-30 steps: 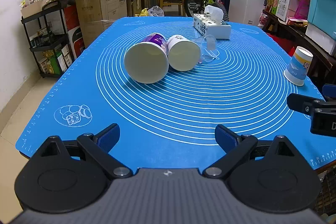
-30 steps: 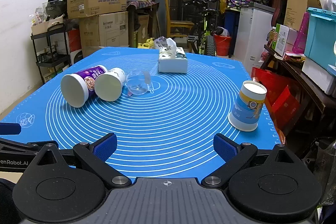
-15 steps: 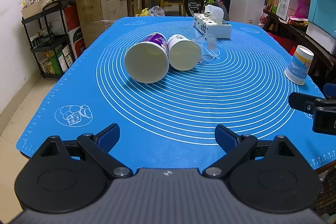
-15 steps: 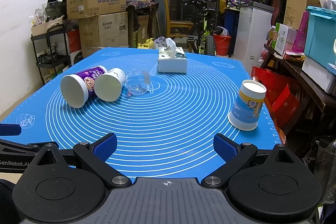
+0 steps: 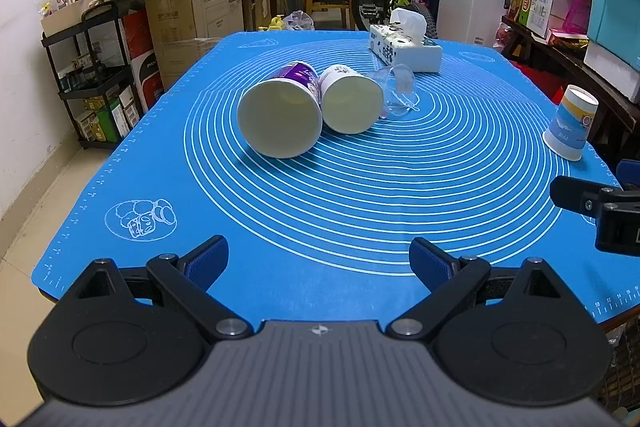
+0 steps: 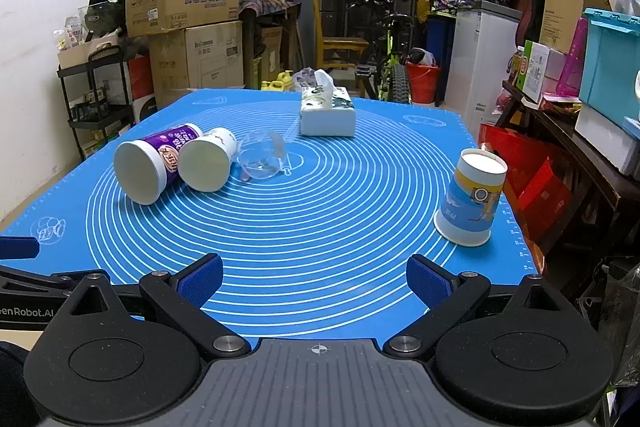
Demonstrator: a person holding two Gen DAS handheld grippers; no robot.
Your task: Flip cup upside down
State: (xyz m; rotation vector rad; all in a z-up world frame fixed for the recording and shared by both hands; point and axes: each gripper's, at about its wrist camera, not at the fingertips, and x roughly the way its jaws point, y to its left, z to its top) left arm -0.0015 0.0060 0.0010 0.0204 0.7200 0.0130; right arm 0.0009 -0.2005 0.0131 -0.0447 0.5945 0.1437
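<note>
Looking along the left gripper [image 5: 319,259], its blue-padded tongs spread and hold nothing, while a purple-labelled paper cup [image 5: 282,117], a white paper cup [image 5: 351,99] and a clear plastic cup [image 5: 396,89] lie on their sides at about 12 o'clock on the blue silicone mat [image 5: 360,187], none flipped yet. From the right gripper [image 6: 315,281], likewise spread and empty, a blue-and-yellow paper cup [image 6: 471,205] already stands mouth-down at 2 o'clock, so judging by this, one is done and three remain.

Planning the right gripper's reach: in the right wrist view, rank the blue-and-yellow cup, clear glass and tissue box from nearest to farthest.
From the right gripper:
1. Blue-and-yellow cup, right side, upside down.
2. Clear glass, left of centre, on its side.
3. Tissue box, far centre.
</note>
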